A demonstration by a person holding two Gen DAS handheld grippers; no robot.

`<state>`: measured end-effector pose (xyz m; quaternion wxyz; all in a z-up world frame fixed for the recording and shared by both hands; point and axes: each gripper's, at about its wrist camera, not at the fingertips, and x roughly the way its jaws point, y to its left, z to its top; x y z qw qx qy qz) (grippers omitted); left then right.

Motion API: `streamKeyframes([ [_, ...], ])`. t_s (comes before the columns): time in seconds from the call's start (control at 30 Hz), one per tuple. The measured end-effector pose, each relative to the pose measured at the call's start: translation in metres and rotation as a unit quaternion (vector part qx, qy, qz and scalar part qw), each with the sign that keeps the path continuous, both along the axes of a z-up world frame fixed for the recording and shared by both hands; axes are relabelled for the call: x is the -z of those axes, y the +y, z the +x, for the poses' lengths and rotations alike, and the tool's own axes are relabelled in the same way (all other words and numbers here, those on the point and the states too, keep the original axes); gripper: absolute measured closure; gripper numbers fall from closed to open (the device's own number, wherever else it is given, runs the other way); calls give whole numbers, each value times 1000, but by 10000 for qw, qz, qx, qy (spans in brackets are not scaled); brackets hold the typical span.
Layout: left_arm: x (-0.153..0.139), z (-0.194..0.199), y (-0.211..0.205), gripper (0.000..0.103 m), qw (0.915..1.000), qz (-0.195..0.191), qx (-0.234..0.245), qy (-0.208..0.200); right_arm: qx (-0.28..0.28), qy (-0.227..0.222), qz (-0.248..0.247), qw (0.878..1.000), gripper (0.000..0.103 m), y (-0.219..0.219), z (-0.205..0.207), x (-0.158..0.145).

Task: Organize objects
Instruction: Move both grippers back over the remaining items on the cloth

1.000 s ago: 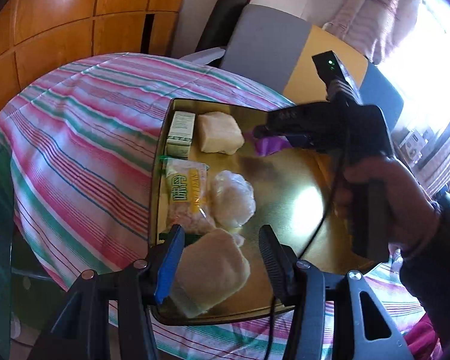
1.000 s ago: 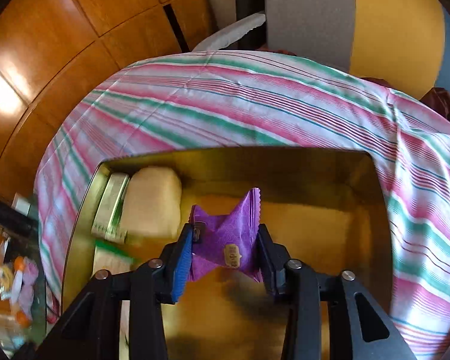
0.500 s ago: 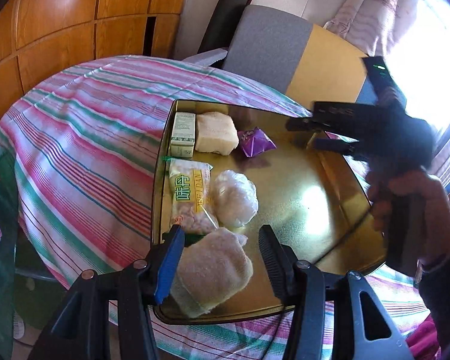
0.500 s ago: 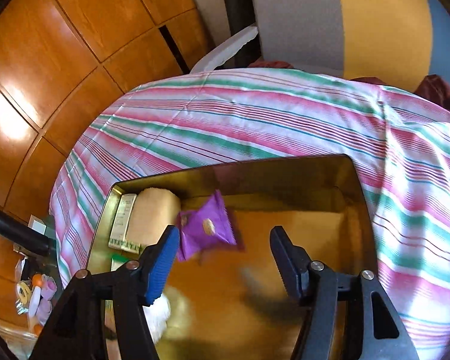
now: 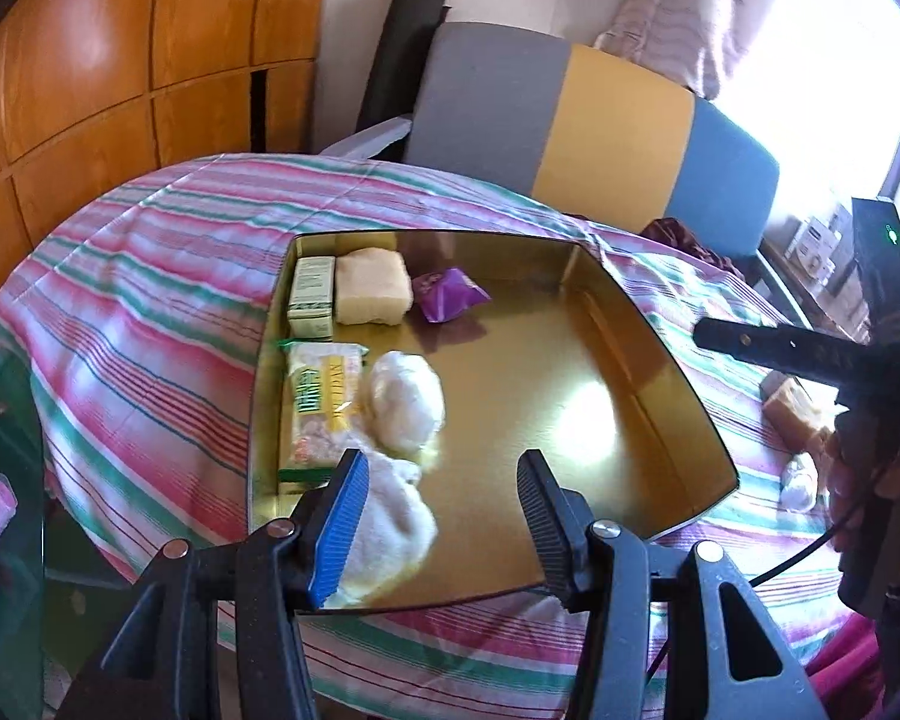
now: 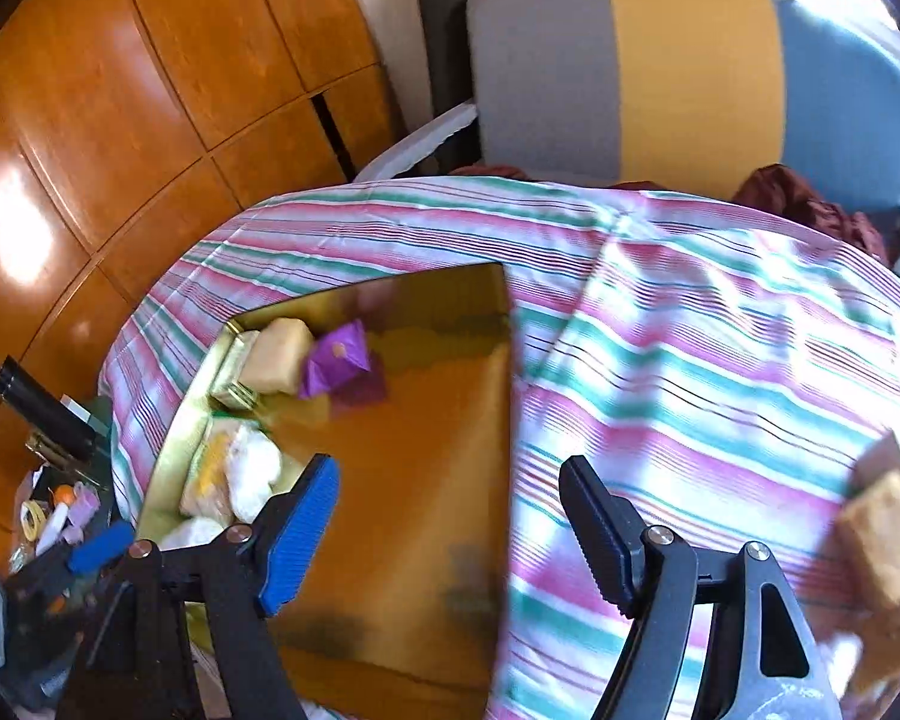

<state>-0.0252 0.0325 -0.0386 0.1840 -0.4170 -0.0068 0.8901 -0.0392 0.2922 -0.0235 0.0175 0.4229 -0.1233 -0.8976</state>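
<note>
**Desk:** What does the frame show?

**Photographer:** A gold tray (image 5: 642, 360) on a striped tabletop (image 5: 150, 276), with snacks lined along its left side. The purple packet (image 5: 447, 294) lies in the tray's far corner, just beside a pale block (image 5: 371, 288) and a small green box (image 5: 312, 297). The right gripper (image 6: 450, 531) has just been opening; its fingers stand wide with nothing between them, over the tray's right edge.

**Desk:** And the left gripper (image 5: 441, 516)?

**Photographer:** Partly open over the tray's near-left corner. A pale wrapped bun (image 5: 393, 531) sits against the blue finger pad; the other finger is clear of it, so nothing looks clamped.

**Desk:** The risk?

**Photographer:** More wrapped items wait on the cloth to the right, a tan block (image 6: 882, 534) among them. The right-wrist view is smeared, so a hurried reach could clip the tray's raised rim or snag the loose cloth, shifting the row already placed. The bun by the left finger could also be dragged out of line.
</note>
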Motion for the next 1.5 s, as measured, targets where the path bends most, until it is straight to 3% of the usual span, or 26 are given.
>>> streamKeyframes([
  [0.23,-8,9,20,51,9994,-103,314,114,510,65,171,9985,25,50,50,-4],
  [0.43,-12,16,40,51,9979,-210,593,176,1312,170,383,9905,22,118,93,-17],
  [0.6,-14,20,61,51,9957,-306,840,220,2209,250,651,9728,18,180,135,-25],
  [0.77,-13,26,93,51,9915,-422,1204,250,3291,267,883,9398,17,234,176,-14],
  [0.9,-11,33,119,51,9871,-497,1505,245,4155,248,202,9090,17,275,205,-3],
  [1.03,-6,42,152,51,9800,-567,1894,209,4539,254,-220,8904,17,294,218,2],
  [1.33,7,60,212,51,9609,-668,2687,27,4722,269,-635,8788,17,301,230,9],
  [1.5,16,68,237,51,9522,-698,2972,-119,4650,224,-741,8819,17,300,226,13],
])
